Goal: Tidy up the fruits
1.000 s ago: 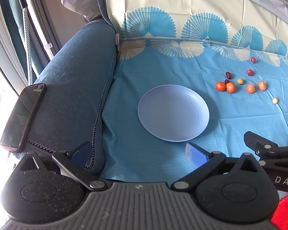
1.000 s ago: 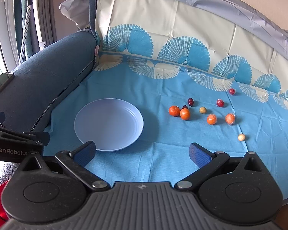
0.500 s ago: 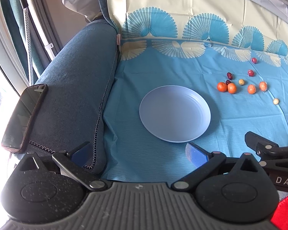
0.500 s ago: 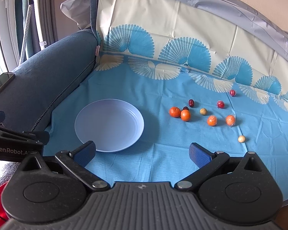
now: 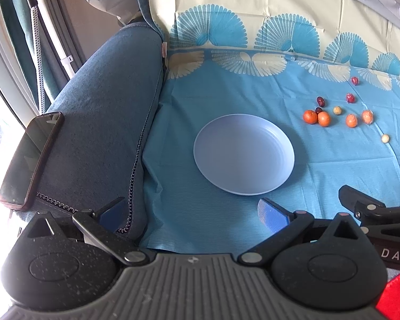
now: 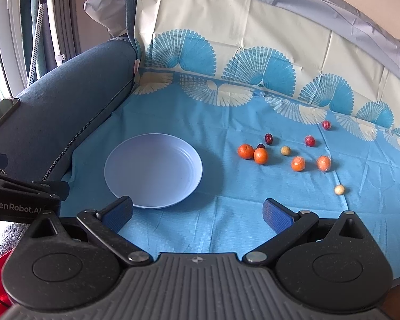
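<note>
A pale blue plate [image 6: 153, 170] lies empty on the blue cloth; it also shows in the left wrist view [image 5: 244, 154]. To its right lie several small fruits: orange mandarins [image 6: 246, 151] [image 5: 310, 116], dark red fruits [image 6: 268, 138] [image 5: 350, 98] and two small beige ones [image 6: 339, 189] [image 5: 385, 138]. My right gripper [image 6: 197, 217] is open and empty, low over the cloth just in front of the plate. My left gripper [image 5: 192, 210] is open and empty, in front of the plate at the cloth's left edge.
A blue sofa armrest [image 5: 98, 122] rises at the left, with a dark phone [image 5: 30, 157] lying on it. The patterned cloth runs up the sofa back [image 6: 253, 61]. A window and curtain stand at the far left [image 5: 18, 26].
Both views have shifted very slightly forward; the plate and fruits sit a touch lower and to the right in view. Both grippers stay open and nothing has been moved.
</note>
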Tool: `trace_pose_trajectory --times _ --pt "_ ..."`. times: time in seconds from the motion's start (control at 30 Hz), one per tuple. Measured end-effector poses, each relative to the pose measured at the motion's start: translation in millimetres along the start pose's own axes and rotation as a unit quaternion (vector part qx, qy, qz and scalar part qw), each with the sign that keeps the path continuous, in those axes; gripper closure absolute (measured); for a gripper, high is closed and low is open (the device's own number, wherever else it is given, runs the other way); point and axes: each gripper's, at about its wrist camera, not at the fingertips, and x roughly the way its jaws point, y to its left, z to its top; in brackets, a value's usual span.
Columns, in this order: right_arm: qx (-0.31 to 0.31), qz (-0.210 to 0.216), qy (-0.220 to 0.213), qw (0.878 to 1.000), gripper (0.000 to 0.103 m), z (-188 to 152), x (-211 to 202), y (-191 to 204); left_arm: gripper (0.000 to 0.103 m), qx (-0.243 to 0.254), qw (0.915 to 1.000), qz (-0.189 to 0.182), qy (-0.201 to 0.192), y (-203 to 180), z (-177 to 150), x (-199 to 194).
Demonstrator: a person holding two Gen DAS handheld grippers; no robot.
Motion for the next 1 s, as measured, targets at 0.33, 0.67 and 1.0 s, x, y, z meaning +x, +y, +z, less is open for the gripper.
trace_pose_trajectory --times 0.33,0.67,1.0 --pt "0.073 -0.062 -0.015 0.995 0.001 -14 28 -48 0.0 0.011 0.9999 -0.012 0.001 -28 20 23" --pt "0.205 -0.139 -0.018 0.969 0.001 -19 115 -162 0.0 0.081 0.9953 -0.051 -0.011 -127 99 108" --pt "0.199 -0.154 0.018 0.968 0.001 -7 252 -200 0.0 0.239 0.9692 -0.058 0.021 -222 155 246"
